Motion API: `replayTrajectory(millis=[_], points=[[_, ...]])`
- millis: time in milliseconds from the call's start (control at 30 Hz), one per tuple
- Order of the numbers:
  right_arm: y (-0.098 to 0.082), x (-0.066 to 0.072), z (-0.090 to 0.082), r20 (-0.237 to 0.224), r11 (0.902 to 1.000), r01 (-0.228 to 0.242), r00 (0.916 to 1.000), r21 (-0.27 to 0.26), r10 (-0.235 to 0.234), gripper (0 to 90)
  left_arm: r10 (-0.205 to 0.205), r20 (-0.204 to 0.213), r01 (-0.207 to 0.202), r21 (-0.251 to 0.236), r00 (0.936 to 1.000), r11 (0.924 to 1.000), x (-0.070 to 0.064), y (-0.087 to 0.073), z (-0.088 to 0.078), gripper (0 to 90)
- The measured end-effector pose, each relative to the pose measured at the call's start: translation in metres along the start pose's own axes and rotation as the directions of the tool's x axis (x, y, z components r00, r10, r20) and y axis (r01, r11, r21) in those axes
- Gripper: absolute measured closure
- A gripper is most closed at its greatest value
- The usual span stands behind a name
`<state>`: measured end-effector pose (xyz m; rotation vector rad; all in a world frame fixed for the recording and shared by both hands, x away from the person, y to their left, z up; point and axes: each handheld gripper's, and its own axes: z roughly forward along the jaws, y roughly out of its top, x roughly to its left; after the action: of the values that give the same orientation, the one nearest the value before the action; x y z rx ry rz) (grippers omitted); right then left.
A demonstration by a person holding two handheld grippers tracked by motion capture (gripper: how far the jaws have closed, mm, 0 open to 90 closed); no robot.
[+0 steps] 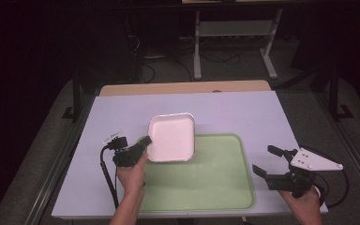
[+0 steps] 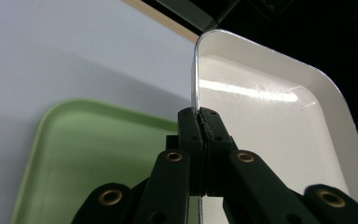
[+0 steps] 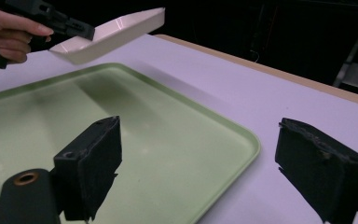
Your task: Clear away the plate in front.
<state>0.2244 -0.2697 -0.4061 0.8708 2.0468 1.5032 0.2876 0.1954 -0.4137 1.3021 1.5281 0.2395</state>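
**Carrying the white dish by its rim above the green tray**

Holding the white dish [image 1: 172, 137] by one edge, I keep it clear of the table [image 1: 243, 112]: in the right gripper view it hangs in the air, tilted, with its far side higher than the gripped side. It sits over the far left corner of the green tray [image 1: 215, 178], partly above the tray and partly above the bare table surface beyond it.

The left gripper [image 1: 144, 141] is clamped on the dish's near left rim. In the left gripper view the two black jaws meet tight on the thin edge, with the rim running upward between them. I judge an edge grip is used because the dish is too broad to span, and the raised rim gives the pads a lip to bite on. The tilt follows from holding one side only.

The right gripper [image 1: 268, 159] rests at the near right corner of the table, just beside the tray's right edge. Its jaws stand wide apart and hold nothing. I judge it is parked there to leave the tray surface free for the dish.
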Motion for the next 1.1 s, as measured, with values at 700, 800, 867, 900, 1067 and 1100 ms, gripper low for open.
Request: replayTrajectory(millis=[700, 800, 867, 900, 1067, 1100], points=[[0.0, 0.001, 0.0, -0.001, 1.0, 0.005, 1.0, 0.004, -0.005, 13.7, 0.003, -0.067, 0.002, 0.068, 0.9978, 0.9977, -0.011, -0.052, -0.002, 88.7], [0.0, 0.001, 0.0, -0.001, 1.0, 0.007, 1.0, 0.002, -0.007, 13.7, 0.017, -0.079, -0.011, 0.077, 0.9967, 0.9969, -0.012, -0.057, -0.003, 88.6], [0.0, 0.002, 0.0, -0.002, 1.0, 0.006, 1.0, 0.003, -0.006, 13.7, 0.02, -0.082, -0.013, 0.077, 0.9965, 0.9969, -0.012, -0.058, -0.004, 88.6], [0.0, 0.002, 0.0, -0.002, 1.0, 0.006, 1.0, 0.003, -0.006, 13.7, 0.014, -0.086, -0.008, 0.075, 0.9962, 0.9972, -0.012, -0.059, -0.004, 88.6], [0.0, 0.002, 0.001, -0.006, 0.9999, 0.013, 0.9999, 0.007, -0.013, 13.7, 0.023, -0.103, -0.014, 0.095, 0.9944, 0.9954, -0.013, -0.066, -0.002, 88.5], [0.001, 0.003, 0.001, -0.005, 0.9999, 0.012, 0.9999, 0.007, -0.012, 13.7, 0.024, -0.106, -0.014, 0.1, 0.994, 0.9949, -0.013, -0.067, -0.002, 88.4]])
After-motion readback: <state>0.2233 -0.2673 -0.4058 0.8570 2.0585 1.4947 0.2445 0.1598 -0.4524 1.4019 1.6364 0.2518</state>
